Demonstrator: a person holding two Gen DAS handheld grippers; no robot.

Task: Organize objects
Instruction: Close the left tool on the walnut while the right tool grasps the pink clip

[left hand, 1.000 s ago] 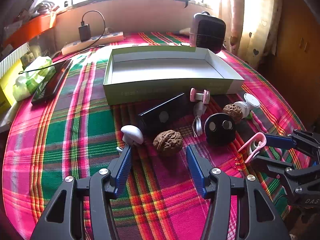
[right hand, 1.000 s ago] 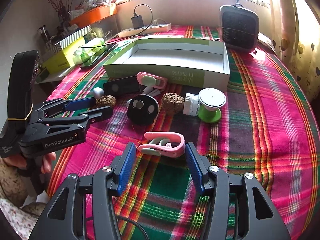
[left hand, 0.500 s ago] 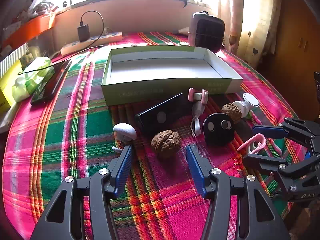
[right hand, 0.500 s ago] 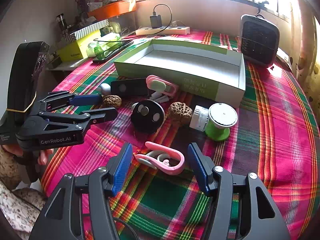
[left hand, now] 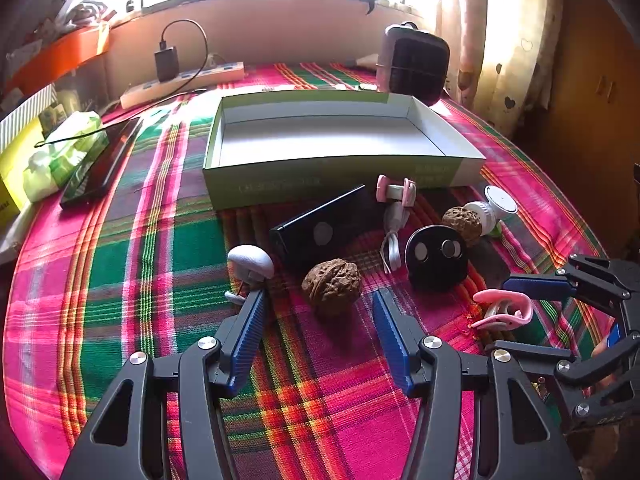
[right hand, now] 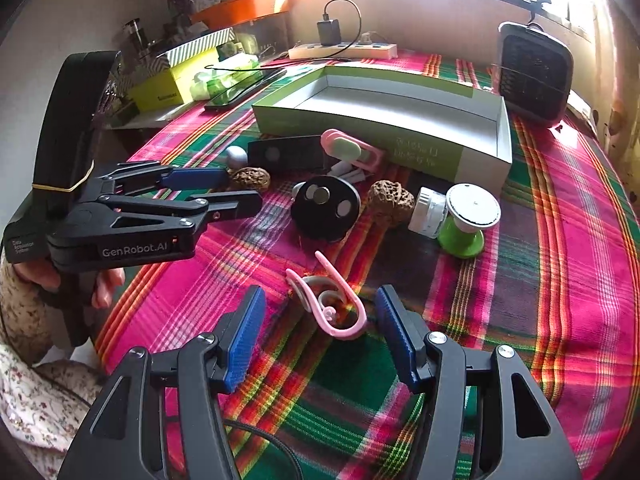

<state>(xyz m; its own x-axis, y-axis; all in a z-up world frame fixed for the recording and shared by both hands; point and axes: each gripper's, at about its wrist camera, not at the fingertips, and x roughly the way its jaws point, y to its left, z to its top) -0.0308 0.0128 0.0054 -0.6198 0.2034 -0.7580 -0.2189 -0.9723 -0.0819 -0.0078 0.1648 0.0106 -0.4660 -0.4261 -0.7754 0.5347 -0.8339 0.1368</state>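
Observation:
An empty green-and-white box [left hand: 332, 140] lies open on the plaid cloth; it also shows in the right wrist view [right hand: 384, 116]. In front of it lie a black case [left hand: 320, 232], a walnut [left hand: 332, 286], a black disc [left hand: 436, 256], a second walnut [left hand: 462, 220], a white-and-green stand [right hand: 464, 220] and a pink clip [right hand: 332, 300]. My left gripper [left hand: 318, 320] is open, its fingers either side of the near walnut and just short of it. My right gripper [right hand: 318, 320] is open around the pink clip, not touching it.
A black heater [left hand: 416, 64] stands behind the box at right. A power strip with charger [left hand: 180, 80], a phone [left hand: 100, 164] and a green tissue pack [left hand: 60, 152] lie at left. A white mushroom-shaped piece [left hand: 250, 260] touches my left finger.
My right gripper has turned and closed in on the pink clip, which now lies end-on between its fingers. My left gripper has drifted slightly, staying open before the walnut.

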